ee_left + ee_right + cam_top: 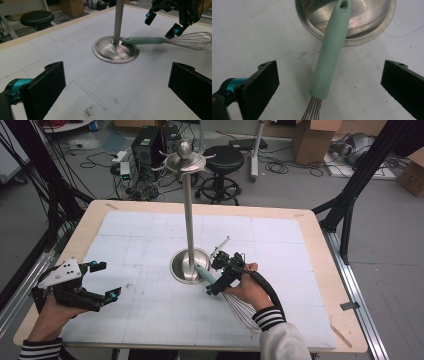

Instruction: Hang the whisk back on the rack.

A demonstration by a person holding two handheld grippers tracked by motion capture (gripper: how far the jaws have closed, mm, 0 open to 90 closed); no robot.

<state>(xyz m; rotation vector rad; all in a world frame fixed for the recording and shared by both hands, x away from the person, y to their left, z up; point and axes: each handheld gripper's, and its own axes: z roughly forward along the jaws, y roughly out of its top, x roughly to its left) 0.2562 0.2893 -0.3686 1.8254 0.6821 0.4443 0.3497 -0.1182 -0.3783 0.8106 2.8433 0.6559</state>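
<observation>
Lying on the white gridded mat (pixel 150 310) of the bench (pixel 320 270), a whisk (pixel 332 50) with a pale green handle rests with its handle tip, the end with the hanging hole, up on the round steel base (pixel 110 53) of a tall metal stand (pixel 188 215). The handle tip sits close against the stand's upright pole, as the left tool view shows. The whisk's wire loops (pixel 192 40) stretch away from the base across the mat, toward the person's right hand (pixel 250 292).

The right tool (pixel 220 272) hovers directly over the handle, jaws spread wide. In the right tool view, the green handle runs up the middle of the gap, with one black jaw off to each side and clear daylight between each jaw and the handle. Neither jaw touches it. The spot between the jaws falls near the lower end of the handle, just above where the wires enter it.

The left tool (pixel 105 280) sits well apart from the whisk, near the left edge of the bench, held in the person's left hand (pixel 52 312). Its jaws are also spread wide with nothing between them, and they point toward the stand's base across bare mat.

The stand carries a disc with small hooks and a ball finial (pixel 184 149) at its top. Beyond the bench, a black stool (pixel 223 160) stands on the floor among cables.
</observation>
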